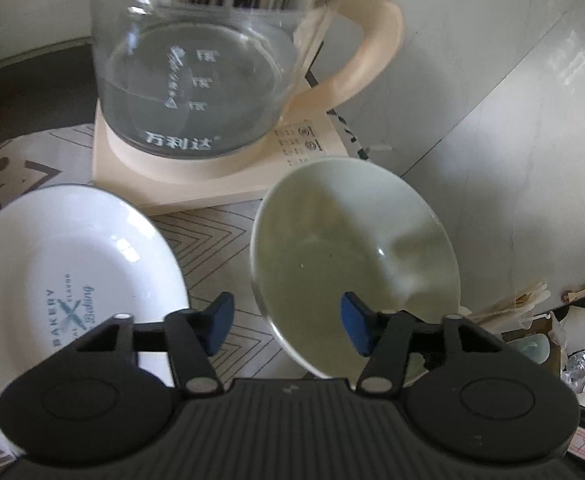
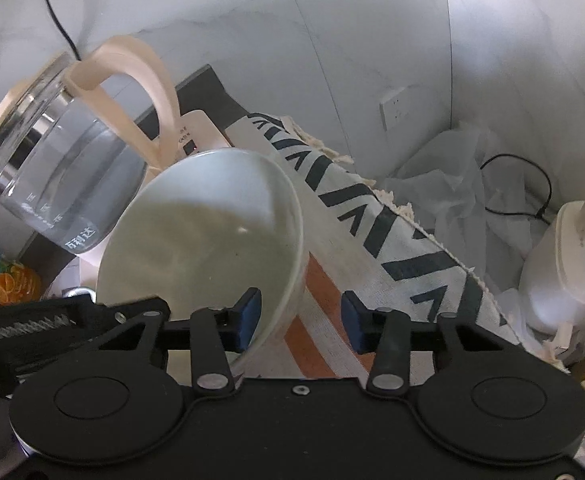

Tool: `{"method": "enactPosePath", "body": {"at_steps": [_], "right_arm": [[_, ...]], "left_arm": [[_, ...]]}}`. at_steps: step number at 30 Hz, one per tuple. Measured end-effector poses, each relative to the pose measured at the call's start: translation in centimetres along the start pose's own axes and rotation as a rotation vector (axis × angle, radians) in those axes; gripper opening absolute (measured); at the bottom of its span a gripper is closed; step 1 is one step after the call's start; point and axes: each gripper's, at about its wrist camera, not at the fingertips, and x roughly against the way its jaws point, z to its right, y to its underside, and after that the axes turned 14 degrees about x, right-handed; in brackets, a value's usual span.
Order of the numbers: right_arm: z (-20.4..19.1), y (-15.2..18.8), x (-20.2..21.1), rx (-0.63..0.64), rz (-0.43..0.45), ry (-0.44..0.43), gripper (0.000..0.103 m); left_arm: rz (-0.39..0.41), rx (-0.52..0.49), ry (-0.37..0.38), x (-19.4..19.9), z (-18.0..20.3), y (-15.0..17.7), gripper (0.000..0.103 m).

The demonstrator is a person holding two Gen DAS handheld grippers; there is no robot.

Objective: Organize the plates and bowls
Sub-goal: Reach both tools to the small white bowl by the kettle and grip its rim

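The bowl (image 1: 356,260) is pale grey-green, glazed, round and deep, with a thin rim and a plain interior; it sits tilted, its opening facing the left-wrist camera. In the left-wrist view the left gripper (image 1: 288,326) has its fingers spread, with the bowl's near rim lying between the two blue pads (image 1: 220,322); the right pad sits over the bowl's interior and the left pad stands outside the wall, apart from it. In the right-wrist view the right gripper (image 2: 298,320) also has its fingers spread: the left pad overlaps the bowl (image 2: 200,236) at its near rim, and the right pad is over the patterned cloth (image 2: 392,248). Contact between pads and rim cannot be determined. A white plate (image 1: 72,264) printed with blue lettering lies flat just beside the bowl on the left. A glass kettle (image 1: 204,76) on a cream base (image 1: 180,178) stands directly behind both dishes, close to the bowl's far rim. The cloth's fringed edge (image 2: 408,216) runs along the right side of the bowl, near it.
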Motion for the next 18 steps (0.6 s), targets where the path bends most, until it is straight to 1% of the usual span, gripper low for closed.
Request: {"method": "enactPosePath", "body": {"at_steps": [1, 2, 3, 4, 5, 7, 13, 18], "right_arm": [[0.0, -0.1, -0.2, 0.0, -0.003, -0.002, 0.039], [-0.1, -0.1, -0.4, 0.005, -0.007, -0.006, 0.033], [-0.2, -0.1, -0.7, 0.011, -0.014, -0.015, 0.029], [-0.2, -0.2, -1.0, 0.011, -0.019, -0.028, 0.021], [-0.3, -0.1, -1.2, 0.012, -0.019, -0.034, 0.02], [-0.8, -0.1, -1.2, 0.034, -0.009, -0.009, 0.02], [-1.5, -0.1, 0.4, 0.062, 0.027, -0.015, 0.02], [-2.3, -0.7, 2.5, 0.101, 0.087, -0.018, 0.02]], "left_arm": [[-0.012, 0.002, -0.005, -0.5, 0.0, -0.1, 0.045], [-0.027, 0.008, -0.009, -0.9, -0.1, -0.1, 0.043], [-0.045, 0.017, -0.012, -1.3, -0.2, -0.1, 0.038], [-0.062, 0.025, -0.011, -1.7, -0.3, -0.1, 0.03], [-0.073, 0.029, -0.014, -2.0, -0.4, -0.1, 0.028], [-0.073, 0.024, -0.024, -2.3, -0.4, -0.1, 0.019], [-0.058, 0.03, -0.019, -1.6, -0.7, -0.1, 0.017], [-0.02, 0.04, 0.002, 0.4, -0.7, 0.2, 0.017]]}}
